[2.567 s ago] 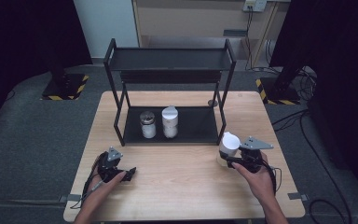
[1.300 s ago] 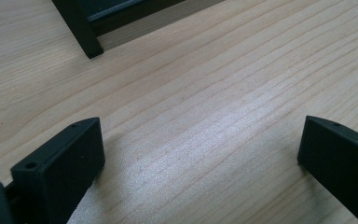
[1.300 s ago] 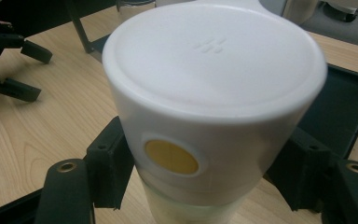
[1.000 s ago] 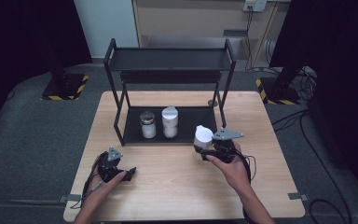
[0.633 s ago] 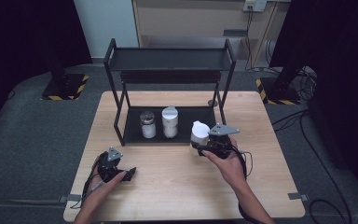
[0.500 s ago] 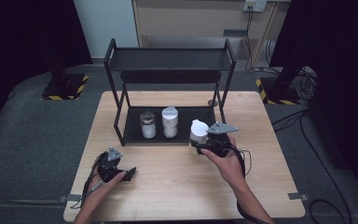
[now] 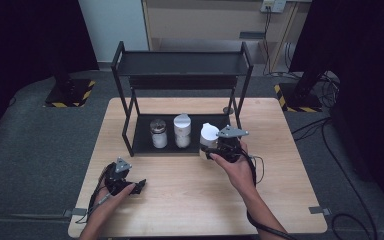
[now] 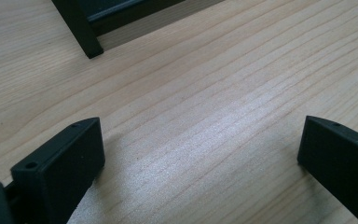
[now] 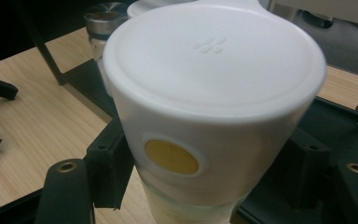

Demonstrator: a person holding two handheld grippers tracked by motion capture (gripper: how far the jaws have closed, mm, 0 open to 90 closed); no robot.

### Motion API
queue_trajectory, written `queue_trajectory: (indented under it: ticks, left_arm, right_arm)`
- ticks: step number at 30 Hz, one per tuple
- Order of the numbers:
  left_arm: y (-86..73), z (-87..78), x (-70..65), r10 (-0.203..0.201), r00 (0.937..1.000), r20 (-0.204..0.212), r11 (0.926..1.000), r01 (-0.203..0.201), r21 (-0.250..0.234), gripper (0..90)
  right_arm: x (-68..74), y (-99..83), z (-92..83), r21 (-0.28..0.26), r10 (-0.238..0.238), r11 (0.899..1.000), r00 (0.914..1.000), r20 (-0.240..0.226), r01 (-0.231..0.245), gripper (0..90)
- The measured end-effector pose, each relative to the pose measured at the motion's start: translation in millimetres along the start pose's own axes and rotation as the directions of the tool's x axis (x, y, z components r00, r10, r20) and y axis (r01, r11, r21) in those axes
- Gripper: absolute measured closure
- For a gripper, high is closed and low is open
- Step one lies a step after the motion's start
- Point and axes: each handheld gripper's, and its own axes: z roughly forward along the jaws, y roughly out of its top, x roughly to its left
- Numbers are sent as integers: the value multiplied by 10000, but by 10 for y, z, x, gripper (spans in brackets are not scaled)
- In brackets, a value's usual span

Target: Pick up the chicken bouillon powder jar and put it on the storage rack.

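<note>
Right gripper [image 9: 200, 182] clamped on white-lidded jar [image 9: 209, 93] (left gripper [image 8: 200, 158] wide, empty)

A white-lidded jar [image 9: 205, 116], pale contents showing below, is standing upright at the black rack's [image 7: 180, 65] lower shelf edge.

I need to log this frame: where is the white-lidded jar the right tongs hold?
In the high view the white-lidded jar sits clamped in the right tongs at the rack's lower shelf front edge, right of two jars.
</note>
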Motion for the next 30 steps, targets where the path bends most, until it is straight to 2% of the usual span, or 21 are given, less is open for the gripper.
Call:
queue_trajectory:
  ticks: [7, 30]
  left_arm:
    - [1, 0, 1, 1, 10000, 3, 10000, -1, 2, 0]
    - [3, 4, 7, 20, 10000, 42, 10000, -20, -5, 0]
  right_arm:
    - [-5, 23, 95, 74, 100, 9999, 9995, 287, -102, 314]
    - [-56, 126, 389, 149, 337, 9993, 9964, 783, -350, 314]
